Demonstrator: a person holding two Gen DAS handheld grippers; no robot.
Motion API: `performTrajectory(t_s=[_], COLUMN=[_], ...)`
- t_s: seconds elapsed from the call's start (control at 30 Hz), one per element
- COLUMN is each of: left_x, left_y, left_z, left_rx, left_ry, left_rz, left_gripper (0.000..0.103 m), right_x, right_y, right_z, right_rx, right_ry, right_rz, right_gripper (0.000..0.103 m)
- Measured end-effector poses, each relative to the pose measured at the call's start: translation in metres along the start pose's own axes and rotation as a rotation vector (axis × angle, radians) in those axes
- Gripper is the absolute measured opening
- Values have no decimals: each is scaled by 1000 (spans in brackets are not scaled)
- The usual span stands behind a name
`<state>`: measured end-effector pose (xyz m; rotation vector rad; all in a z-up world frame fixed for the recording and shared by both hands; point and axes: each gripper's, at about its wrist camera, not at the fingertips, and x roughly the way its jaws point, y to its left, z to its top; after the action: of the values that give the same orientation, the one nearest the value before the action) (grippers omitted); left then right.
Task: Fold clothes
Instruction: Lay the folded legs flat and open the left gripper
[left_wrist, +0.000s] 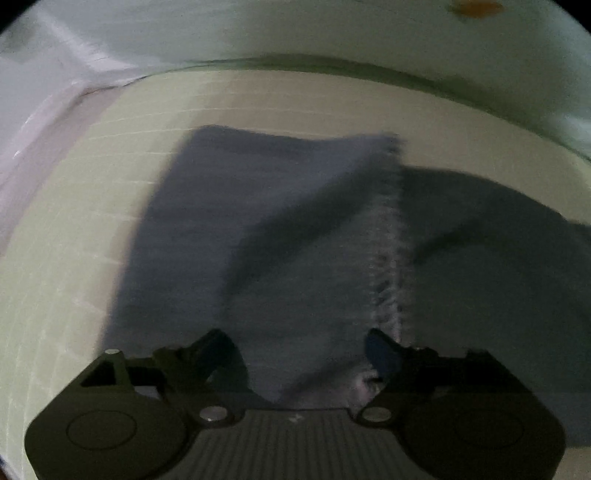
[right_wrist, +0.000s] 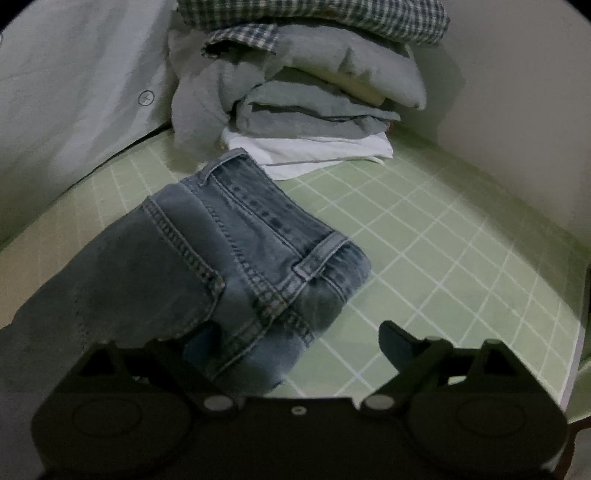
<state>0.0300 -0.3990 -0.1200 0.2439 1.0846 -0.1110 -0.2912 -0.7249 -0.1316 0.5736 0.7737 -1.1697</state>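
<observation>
Right wrist view shows the right gripper (right_wrist: 299, 345) spread wide over folded jeans (right_wrist: 229, 258) on the green mat (right_wrist: 424, 236), holding nothing; the left gripper (left_wrist: 304, 350) likewise gapes above denim.

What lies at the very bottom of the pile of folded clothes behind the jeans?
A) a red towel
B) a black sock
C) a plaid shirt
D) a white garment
D: in the right wrist view the white garment lies flat on the green grid mat, with grey folded clothes above it and the plaid shirt on top.
</observation>
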Motion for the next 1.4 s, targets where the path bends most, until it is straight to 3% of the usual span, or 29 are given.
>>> performTrajectory(t_s=[0.13,0.4,0.73,0.93,1.0,1.07,1.13,1.27,1.33,1.4], left_x=[-1,16,10,8,8,11,13,15,12,0], left_y=[-25,11,6,11,11,14,17,20,24,32], left_z=[-1,3,-3,-4,-4,-2,-1,-1,6,11], left_rx=[146,-19,-33,-57,-58,-65,-74,-63,-58,-93], left_ry=[-33,50,46,46,52,58,58,55,85,51], left_rz=[74,-13,24,-1,-8,-19,-34,-60,-66,-81], left_gripper=[86,103,103,103,103,103,103,103,103,103], right_x=[-1,16,51,54,51,46,37,19,5,-15], right_y=[1,-16,-14,0,1,0,4,14,21,32], right_z=[3,13,10,12,12,10,9,8,8,10], right_rx=[15,120,186,120,102,115,84,2,-54,-127], right_ry=[-12,3,84,92,80,62,33,-28,-71,-136], right_rz=[7,142,233,210,208,223,229,233,230,219], right_gripper=[94,102,103,102,87,62,47,32,30,27])
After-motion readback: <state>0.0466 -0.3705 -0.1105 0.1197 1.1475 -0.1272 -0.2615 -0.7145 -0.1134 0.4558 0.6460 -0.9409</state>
